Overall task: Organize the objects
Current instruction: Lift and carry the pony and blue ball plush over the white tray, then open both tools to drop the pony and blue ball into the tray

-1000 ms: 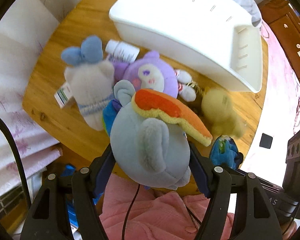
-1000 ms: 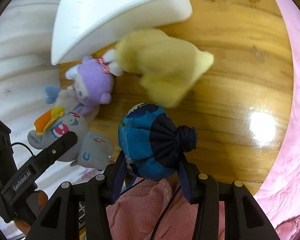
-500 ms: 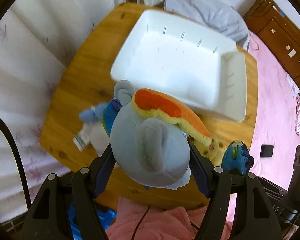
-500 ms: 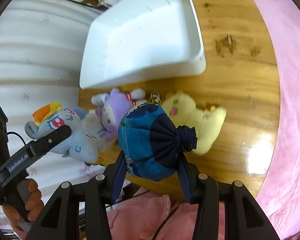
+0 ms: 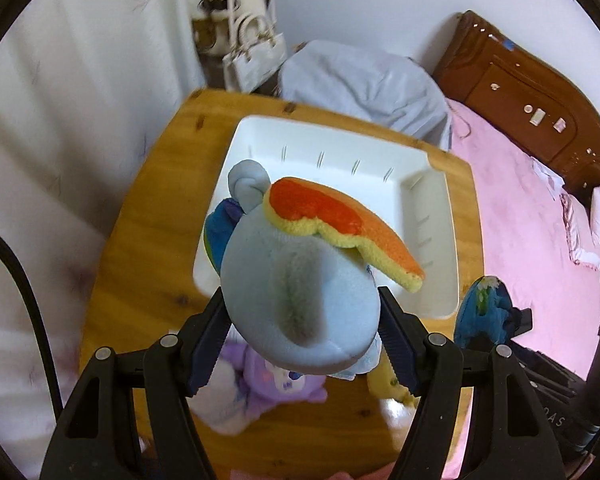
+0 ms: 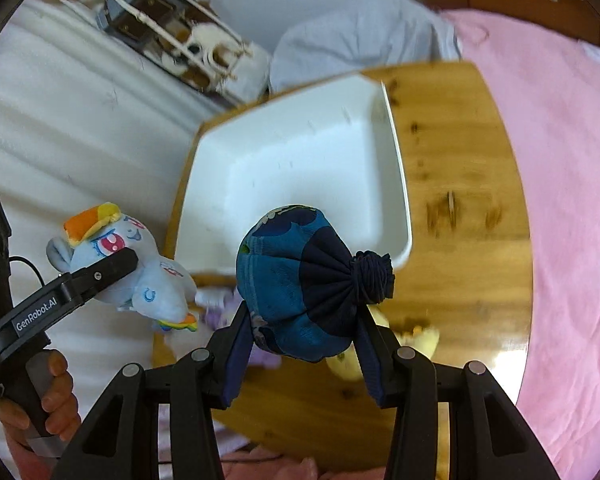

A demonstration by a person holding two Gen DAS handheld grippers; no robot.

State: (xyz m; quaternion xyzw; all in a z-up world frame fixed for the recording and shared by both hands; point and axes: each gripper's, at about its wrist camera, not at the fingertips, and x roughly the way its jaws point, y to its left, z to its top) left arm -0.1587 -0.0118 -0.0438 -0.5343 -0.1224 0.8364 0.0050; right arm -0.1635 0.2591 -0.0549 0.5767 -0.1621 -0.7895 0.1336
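Pinching a pale blue plush pony (image 5: 300, 300) across its rounded body at frame centre, the left gripper (image 5: 302, 340) held its jaws pressed into the fleece; the toy looked light, soft and squashable, best gripped at the torso. The right gripper (image 6: 300, 336) likewise squeezed a blue gathered fabric pouch (image 6: 300, 280), its knot pointing right. Both hung above the smooth, rigid white plastic tray (image 6: 292, 152) on the glossy wooden table (image 6: 460, 200).
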